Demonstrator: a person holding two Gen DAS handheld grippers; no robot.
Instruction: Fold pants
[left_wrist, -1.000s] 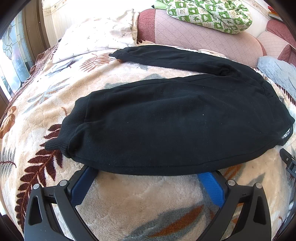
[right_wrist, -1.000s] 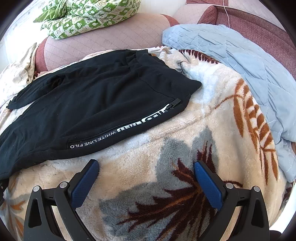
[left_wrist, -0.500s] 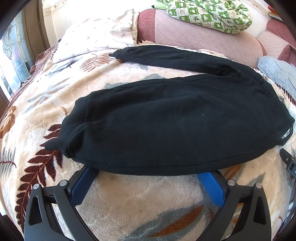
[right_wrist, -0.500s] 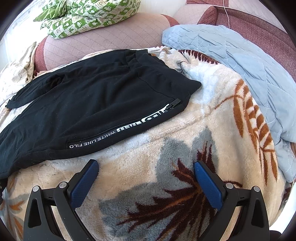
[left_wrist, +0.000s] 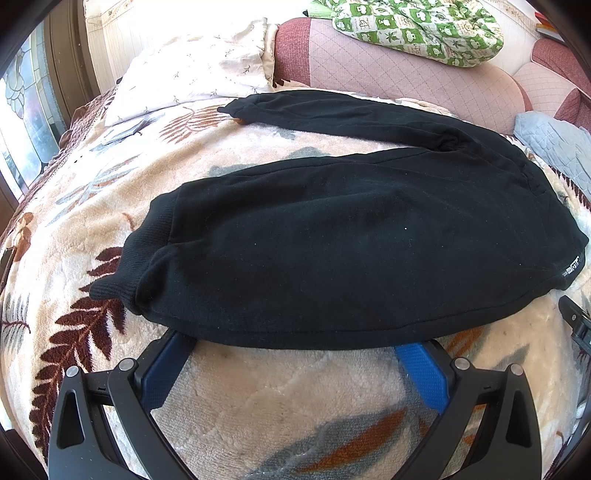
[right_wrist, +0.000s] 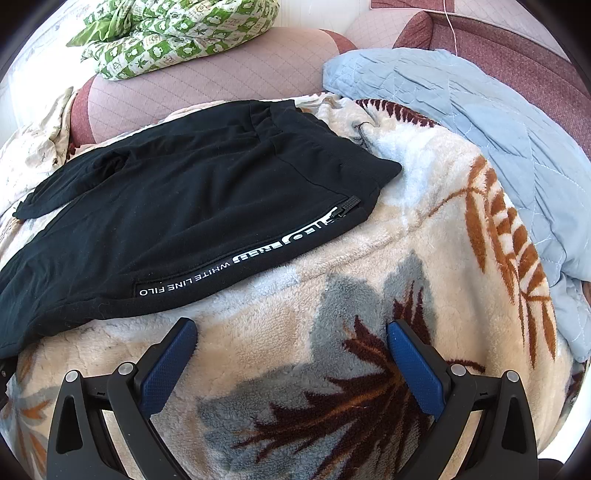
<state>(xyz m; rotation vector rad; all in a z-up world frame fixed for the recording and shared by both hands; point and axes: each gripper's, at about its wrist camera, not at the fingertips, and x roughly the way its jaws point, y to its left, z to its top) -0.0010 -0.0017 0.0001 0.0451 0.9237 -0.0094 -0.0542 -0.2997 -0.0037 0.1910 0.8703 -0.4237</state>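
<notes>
Beside the pants (left_wrist: 351, 240), both tools (left_wrist: 295, 354) (right_wrist: 291, 347) agape, seemingly level.

The left tool (left_wrist: 295, 345) and the right tool (right_wrist: 291, 341) both hang level, blue-padded fingers spread wide, gripping nothing.

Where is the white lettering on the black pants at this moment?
In the right wrist view, the white lettering runs along the near edge of the black pants, left of centre, ending at a zipper near the waistband, just beyond the open right gripper.
</notes>
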